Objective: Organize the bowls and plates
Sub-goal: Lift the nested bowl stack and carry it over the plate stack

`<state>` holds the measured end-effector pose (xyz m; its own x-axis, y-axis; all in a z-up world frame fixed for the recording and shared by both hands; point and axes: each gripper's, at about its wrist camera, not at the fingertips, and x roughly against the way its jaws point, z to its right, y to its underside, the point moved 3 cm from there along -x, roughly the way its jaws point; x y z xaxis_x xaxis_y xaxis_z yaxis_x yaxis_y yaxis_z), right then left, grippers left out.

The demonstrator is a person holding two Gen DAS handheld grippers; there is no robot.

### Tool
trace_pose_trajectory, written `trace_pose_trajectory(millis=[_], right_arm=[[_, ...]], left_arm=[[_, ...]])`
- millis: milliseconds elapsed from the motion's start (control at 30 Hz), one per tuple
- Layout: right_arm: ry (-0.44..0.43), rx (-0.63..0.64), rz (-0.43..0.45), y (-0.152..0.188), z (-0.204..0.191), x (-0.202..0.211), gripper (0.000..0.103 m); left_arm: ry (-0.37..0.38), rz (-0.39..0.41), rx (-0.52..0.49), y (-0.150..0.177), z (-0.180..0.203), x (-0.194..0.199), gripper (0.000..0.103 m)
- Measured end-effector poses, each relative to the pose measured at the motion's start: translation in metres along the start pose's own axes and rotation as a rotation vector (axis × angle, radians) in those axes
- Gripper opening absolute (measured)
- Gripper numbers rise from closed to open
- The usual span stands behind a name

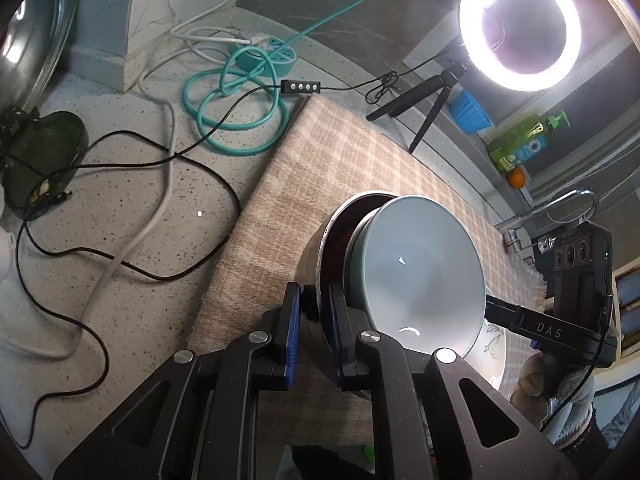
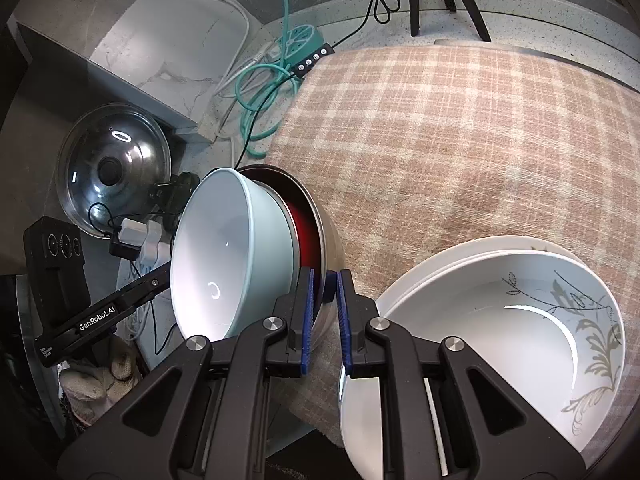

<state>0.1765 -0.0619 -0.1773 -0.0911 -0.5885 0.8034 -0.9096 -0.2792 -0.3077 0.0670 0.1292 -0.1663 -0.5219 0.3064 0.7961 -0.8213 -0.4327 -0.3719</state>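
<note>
A pale blue bowl (image 1: 416, 276) sits nested in a steel bowl with a red inside (image 1: 320, 248); the stack is tilted up on edge above the checked mat (image 1: 320, 168). My left gripper (image 1: 314, 312) is shut on the steel bowl's rim. In the right wrist view the same pale blue bowl (image 2: 228, 256) and steel bowl (image 2: 328, 240) show, and my right gripper (image 2: 324, 300) is shut on the steel bowl's rim from the opposite side. A white bowl with a grey leaf pattern (image 2: 520, 320) rests in white plates (image 2: 424, 280) on the mat, lower right.
Teal and black cables (image 1: 224, 112) and a power strip (image 1: 268, 54) lie on the speckled counter left of the mat. A glass pot lid (image 2: 112, 164) leans at the left. A ring light (image 1: 520, 24) on a tripod, a blue container (image 1: 470, 114), soap bottle (image 1: 520, 142) and tap (image 1: 560, 204) stand behind.
</note>
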Motion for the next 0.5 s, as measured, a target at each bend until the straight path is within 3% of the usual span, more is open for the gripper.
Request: trace_pose_trajectory(millis=[500], right_arm=[[0.004,-0.026,0.093,0.018,0.013,0.074,0.012]], left_arm=[[0.076,0.041,-0.092,0.000,0.057,0.023,0.011]])
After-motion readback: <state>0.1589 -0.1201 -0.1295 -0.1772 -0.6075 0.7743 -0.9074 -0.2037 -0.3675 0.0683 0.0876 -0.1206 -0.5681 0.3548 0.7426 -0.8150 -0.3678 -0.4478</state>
